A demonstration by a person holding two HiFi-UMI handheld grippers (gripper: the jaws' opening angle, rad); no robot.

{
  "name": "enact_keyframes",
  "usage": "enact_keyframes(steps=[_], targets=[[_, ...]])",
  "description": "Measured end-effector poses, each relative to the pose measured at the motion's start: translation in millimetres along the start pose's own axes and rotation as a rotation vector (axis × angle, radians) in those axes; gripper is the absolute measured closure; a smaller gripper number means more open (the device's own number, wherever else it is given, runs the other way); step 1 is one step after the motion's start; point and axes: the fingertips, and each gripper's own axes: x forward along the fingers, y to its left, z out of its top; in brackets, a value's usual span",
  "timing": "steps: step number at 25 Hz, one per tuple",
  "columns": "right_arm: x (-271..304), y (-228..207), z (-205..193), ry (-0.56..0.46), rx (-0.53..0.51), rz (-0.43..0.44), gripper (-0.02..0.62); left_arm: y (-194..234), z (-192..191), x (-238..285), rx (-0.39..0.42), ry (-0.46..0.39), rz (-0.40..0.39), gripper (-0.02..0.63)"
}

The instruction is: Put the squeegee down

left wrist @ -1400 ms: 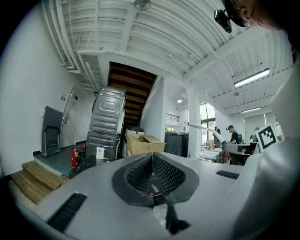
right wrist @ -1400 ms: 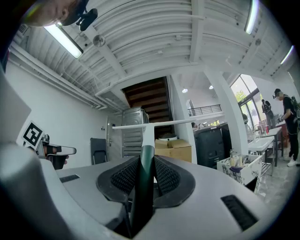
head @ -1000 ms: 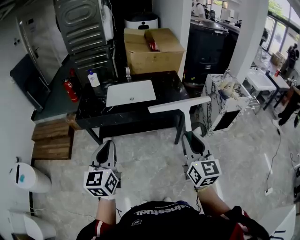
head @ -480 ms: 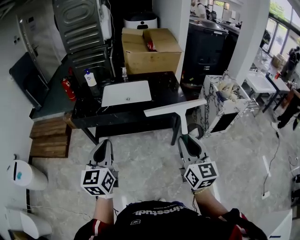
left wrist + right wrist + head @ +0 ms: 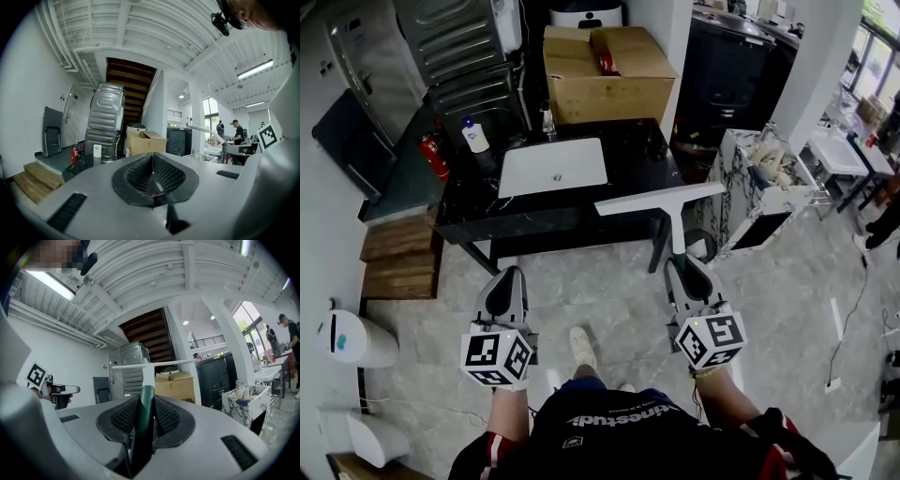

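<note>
The squeegee has a long white blade and a dark green handle. My right gripper is shut on that handle and holds it level, pointing forward. The blade lies crosswise over the front right edge of the black counter. My left gripper is level beside it on the left, over the floor in front of the counter. Its ribbed pads meet with nothing between them. From the left gripper view the squeegee shows off to the right.
A white sink is set into the counter, with a bottle at its back left. A cardboard box stands behind, a red fire extinguisher and wooden steps to the left, and a marble-patterned bin to the right.
Both grippers have moved forward toward the black counter, and the squeegee blade now reaches its front right edge. A shoe has come into view between the grippers.
</note>
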Motion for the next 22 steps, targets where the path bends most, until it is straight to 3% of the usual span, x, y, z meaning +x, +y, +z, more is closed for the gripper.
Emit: enact_keyframes(steps=[6, 13, 22], targets=[[102, -1, -7, 0.035, -0.018, -0.006, 0.472, 58, -7, 93, -0.063, -0.001, -0.034, 0.586], [238, 5, 20, 0.020, -0.037, -0.031, 0.472, 138, 20, 206, -0.085, -0.022, -0.092, 0.586], [302, -25, 33, 0.022, -0.037, -0.124, 0.472, 159, 26, 300, -0.089, -0.010, -0.177, 0.586]])
